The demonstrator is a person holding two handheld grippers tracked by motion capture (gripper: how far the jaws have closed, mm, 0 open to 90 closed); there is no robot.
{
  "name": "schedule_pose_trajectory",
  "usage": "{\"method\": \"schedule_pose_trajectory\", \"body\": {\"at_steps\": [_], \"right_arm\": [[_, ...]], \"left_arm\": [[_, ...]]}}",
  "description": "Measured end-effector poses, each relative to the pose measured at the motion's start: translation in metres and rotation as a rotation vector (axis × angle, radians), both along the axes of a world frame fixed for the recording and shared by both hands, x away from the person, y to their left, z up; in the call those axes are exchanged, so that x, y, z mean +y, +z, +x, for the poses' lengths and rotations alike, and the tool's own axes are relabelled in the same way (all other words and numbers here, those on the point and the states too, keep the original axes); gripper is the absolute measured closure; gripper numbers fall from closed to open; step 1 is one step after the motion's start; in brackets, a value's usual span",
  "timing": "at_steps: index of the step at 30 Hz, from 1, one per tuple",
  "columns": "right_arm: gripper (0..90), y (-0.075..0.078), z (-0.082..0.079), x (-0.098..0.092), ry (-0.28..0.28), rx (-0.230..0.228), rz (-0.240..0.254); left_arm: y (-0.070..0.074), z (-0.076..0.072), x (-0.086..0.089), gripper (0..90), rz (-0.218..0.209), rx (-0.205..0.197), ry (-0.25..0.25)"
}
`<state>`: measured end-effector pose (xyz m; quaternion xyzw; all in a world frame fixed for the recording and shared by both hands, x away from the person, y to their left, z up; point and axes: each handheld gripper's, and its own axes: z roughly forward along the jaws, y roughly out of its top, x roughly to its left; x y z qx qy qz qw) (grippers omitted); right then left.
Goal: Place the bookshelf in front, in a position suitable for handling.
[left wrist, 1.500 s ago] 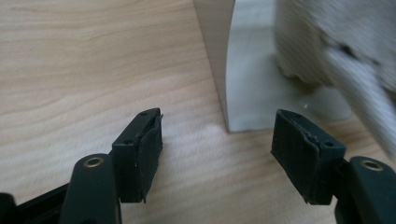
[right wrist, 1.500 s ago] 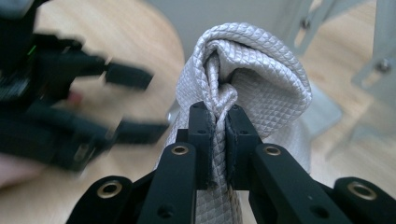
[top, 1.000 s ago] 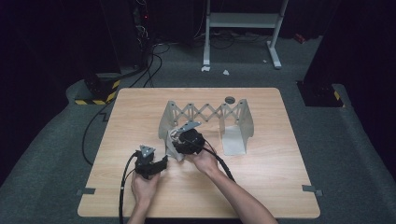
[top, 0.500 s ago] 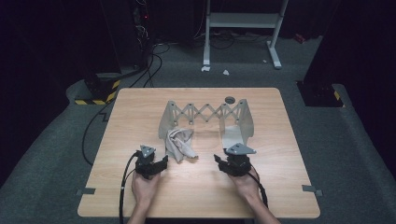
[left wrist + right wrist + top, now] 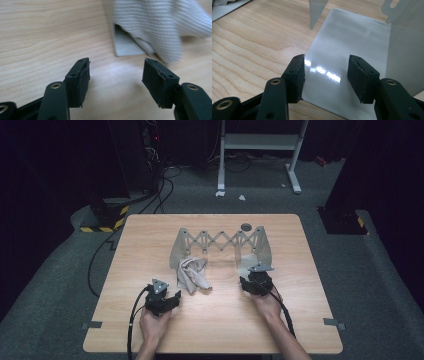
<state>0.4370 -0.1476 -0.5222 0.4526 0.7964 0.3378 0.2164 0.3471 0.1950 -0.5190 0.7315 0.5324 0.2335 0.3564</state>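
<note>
right gripper (image 5: pixel 251 283) now off the cloth (image 5: pixel 192 274), over at the rack's (image 5: pixel 220 241) right base plate (image 5: pixel 352 45). jaws spread, just been opening, nothing between them, plate below. cloth left draped on the rack's left foot, crumpled, spilling onto the table (image 5: pixel 215 320). left gripper (image 5: pixel 170 299) near the rack's left end, aimed at the cloth, jaws apart though just closing a little, empty. likely a hand-over: cloth dropped, left side next to take it, or the rack itself.

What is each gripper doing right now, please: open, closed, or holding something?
Left gripper: open, holding nothing; its jaws have just been closing a little, short of the cloth.
Right gripper: open, holding nothing; its jaws have just been opening over the grey plate.
</note>
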Motion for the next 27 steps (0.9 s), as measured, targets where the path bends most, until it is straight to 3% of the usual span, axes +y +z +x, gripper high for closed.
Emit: {"method": "schedule_pose_trajectory", "body": {"at_steps": [2, 4, 8, 15, 17, 20, 27], "right_arm": [[47.4, -0.002, 0.001, -0.005, -0.003, 0.0, 0.029], [47.0, -0.002, 0.0, -0.006, -0.006, 0.001, 0.027], [46.7, -0.002, -0.001, -0.006, 0.004, 0.001, 0.024], [43.9, -0.002, -0.001, -0.006, 0.016, 0.005, 0.024], [43.4, -0.002, -0.001, -0.006, 0.019, 0.004, 0.024], [42.9, -0.002, -0.001, -0.006, 0.021, 0.005, 0.024], [41.0, -0.002, -0.001, -0.006, 0.03, 0.007, 0.025]], "left_arm": [[0.007, -0.007, -0.003, 40.1, -0.017, -0.007, -0.034], [0.014, -0.011, -0.009, 40.1, -0.024, -0.01, -0.058], [0.029, -0.009, -0.026, 39.3, -0.032, 0.02, -0.113], [0.047, 0.01, -0.063, 37.5, 0.081, 0.0, -0.172], [0.05, 0.022, -0.071, 36.4, 0.125, 0.023, -0.171], [0.051, 0.038, -0.079, 35.0, 0.167, 0.073, -0.16], [0.052, 0.063, -0.085, 33.5, 0.283, 0.072, -0.091]]}}
